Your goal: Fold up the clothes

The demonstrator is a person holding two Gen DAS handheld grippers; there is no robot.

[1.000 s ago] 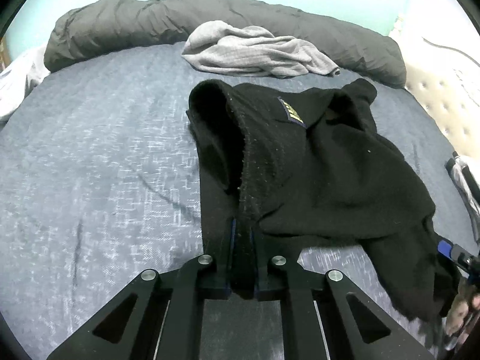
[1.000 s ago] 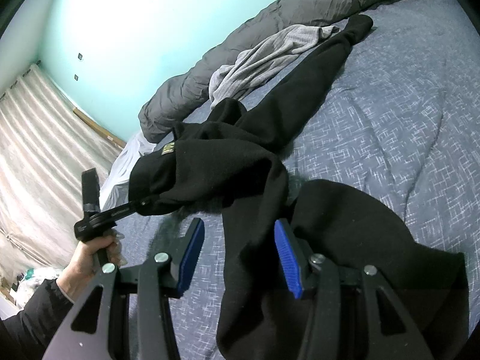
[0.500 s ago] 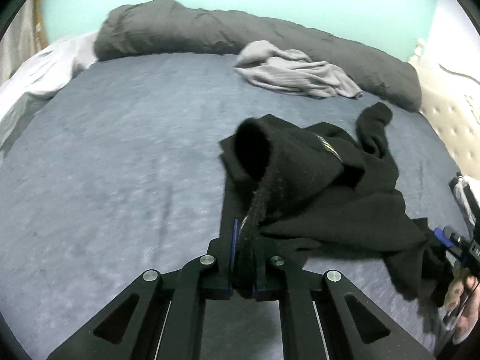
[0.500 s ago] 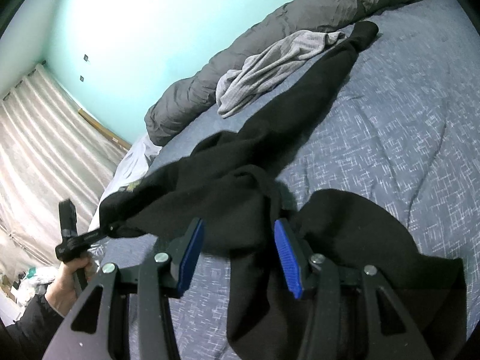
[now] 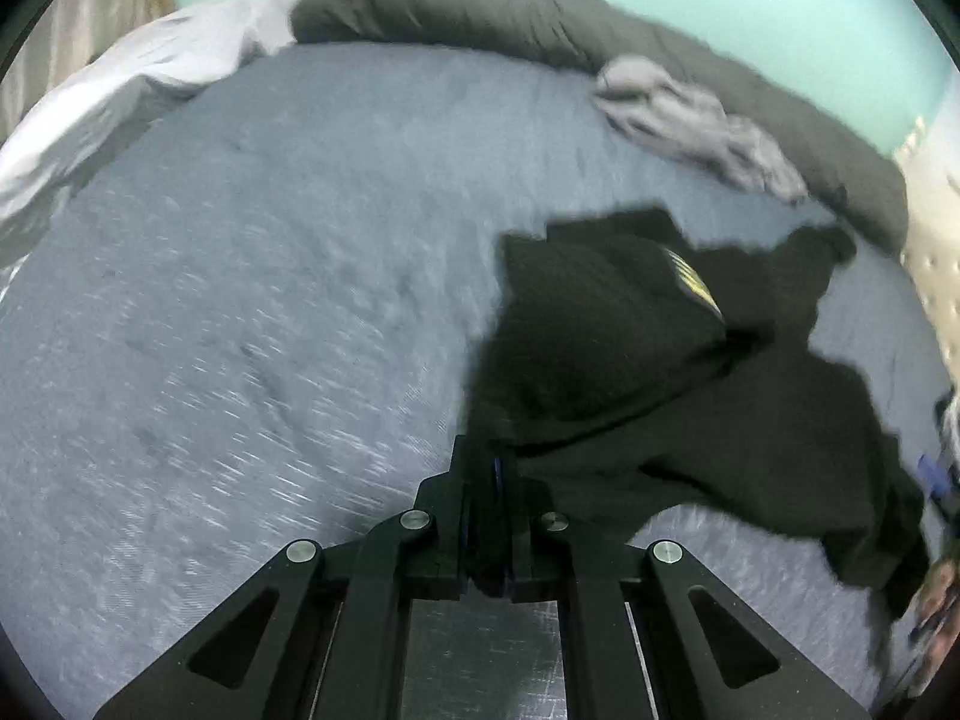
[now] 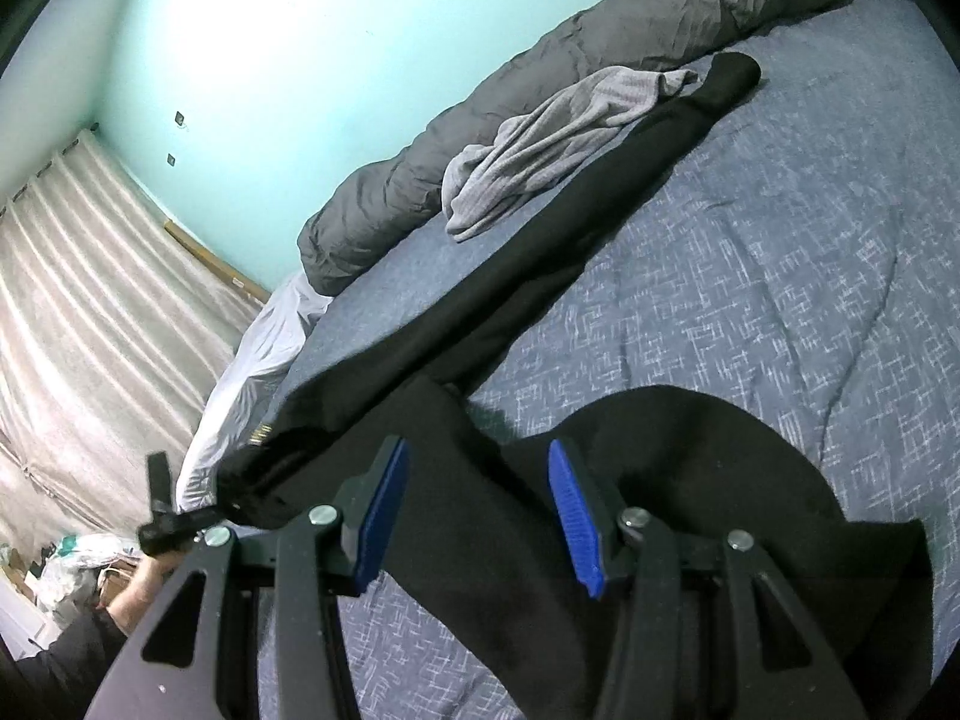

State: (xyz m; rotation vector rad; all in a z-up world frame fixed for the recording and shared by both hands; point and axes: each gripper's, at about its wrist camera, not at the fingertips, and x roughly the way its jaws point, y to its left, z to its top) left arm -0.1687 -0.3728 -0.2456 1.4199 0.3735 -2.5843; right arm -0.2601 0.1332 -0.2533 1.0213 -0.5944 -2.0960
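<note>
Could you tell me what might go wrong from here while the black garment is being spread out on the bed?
1. The left gripper pinches only a thin edge of the black garment; that edge could slip out under tension.
2. The right gripper stands open around the cloth, so that end may drag along.
3. The stretched sleeve touches the grey garment and might pull it along.

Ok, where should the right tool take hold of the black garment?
The strip lying between the right tool's open pads: close there, coming down from above. The black garment lies flat on the bed there, and the left tool pinches its labelled end.
</note>
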